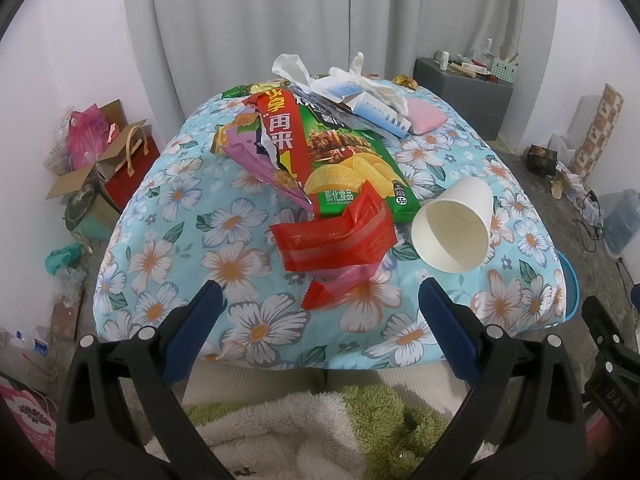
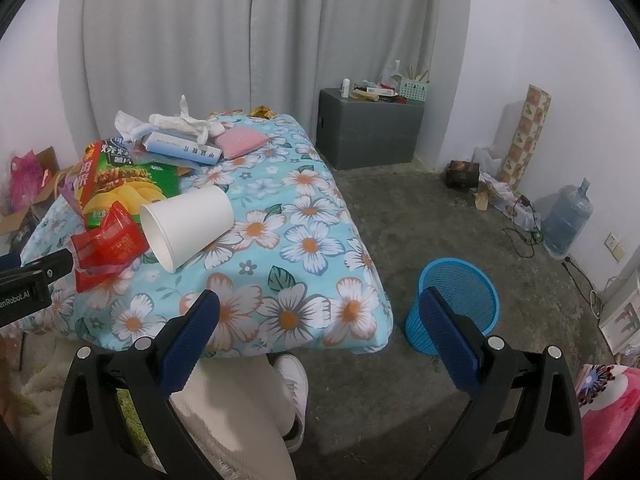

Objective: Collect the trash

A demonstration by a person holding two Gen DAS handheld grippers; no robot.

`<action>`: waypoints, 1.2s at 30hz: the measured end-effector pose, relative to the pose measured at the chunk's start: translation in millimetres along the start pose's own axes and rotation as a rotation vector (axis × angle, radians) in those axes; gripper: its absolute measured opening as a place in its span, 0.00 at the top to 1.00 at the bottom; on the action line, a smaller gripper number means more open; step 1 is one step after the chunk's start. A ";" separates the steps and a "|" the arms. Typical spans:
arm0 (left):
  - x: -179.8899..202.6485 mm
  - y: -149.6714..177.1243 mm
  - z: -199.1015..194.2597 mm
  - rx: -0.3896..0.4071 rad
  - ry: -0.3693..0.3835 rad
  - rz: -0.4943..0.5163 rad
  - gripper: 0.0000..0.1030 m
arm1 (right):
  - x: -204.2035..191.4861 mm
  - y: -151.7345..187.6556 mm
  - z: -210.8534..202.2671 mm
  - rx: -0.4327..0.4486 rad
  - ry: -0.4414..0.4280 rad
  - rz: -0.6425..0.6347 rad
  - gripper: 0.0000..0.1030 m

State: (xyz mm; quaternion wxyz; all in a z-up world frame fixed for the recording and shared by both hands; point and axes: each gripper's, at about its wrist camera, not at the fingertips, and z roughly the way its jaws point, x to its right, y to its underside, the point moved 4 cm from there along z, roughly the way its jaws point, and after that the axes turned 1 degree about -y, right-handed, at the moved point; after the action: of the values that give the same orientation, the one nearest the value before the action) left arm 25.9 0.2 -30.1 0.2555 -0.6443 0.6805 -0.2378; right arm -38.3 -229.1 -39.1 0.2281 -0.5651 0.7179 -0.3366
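Trash lies on a table with a blue floral cloth (image 1: 240, 320). Red wrappers (image 1: 336, 236) lie nearest, a white paper cup (image 1: 456, 224) on its side to their right, a green chip bag (image 1: 352, 160) and a red-and-purple bag (image 1: 276, 136) behind, white tissues and a small box (image 1: 372, 108) at the back. My left gripper (image 1: 320, 300) is open and empty, just short of the red wrappers. My right gripper (image 2: 320, 312) is open and empty over the table's near right corner. The cup (image 2: 188, 220), the red wrappers (image 2: 108, 244) and a blue mesh bin (image 2: 456, 300) on the floor show in the right wrist view.
A pink pad (image 1: 426, 116) lies at the table's back right. A grey cabinet (image 2: 368, 132) with clutter stands by the curtain. A water jug (image 2: 564, 220) and cables lie along the right wall. Boxes and bags (image 1: 100, 160) crowd the floor on the left.
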 end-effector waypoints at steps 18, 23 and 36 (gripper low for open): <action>2.3 -6.1 -2.0 0.001 0.000 0.002 0.09 | 0.1 0.1 0.4 -0.001 -0.003 0.002 0.06; 2.3 -6.2 -2.3 0.001 0.000 0.002 0.09 | -0.2 -0.1 0.1 0.000 -0.003 0.002 0.06; 1.9 -5.1 -2.1 0.002 0.001 0.003 0.09 | -0.5 -0.7 -0.6 -0.001 -0.006 0.005 0.06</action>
State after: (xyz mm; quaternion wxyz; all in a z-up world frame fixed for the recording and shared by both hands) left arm 28.3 -2.1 -25.3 0.2564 -0.6428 0.6813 -0.2385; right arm -38.1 -228.5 -38.2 0.2307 -0.5645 0.7188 -0.3338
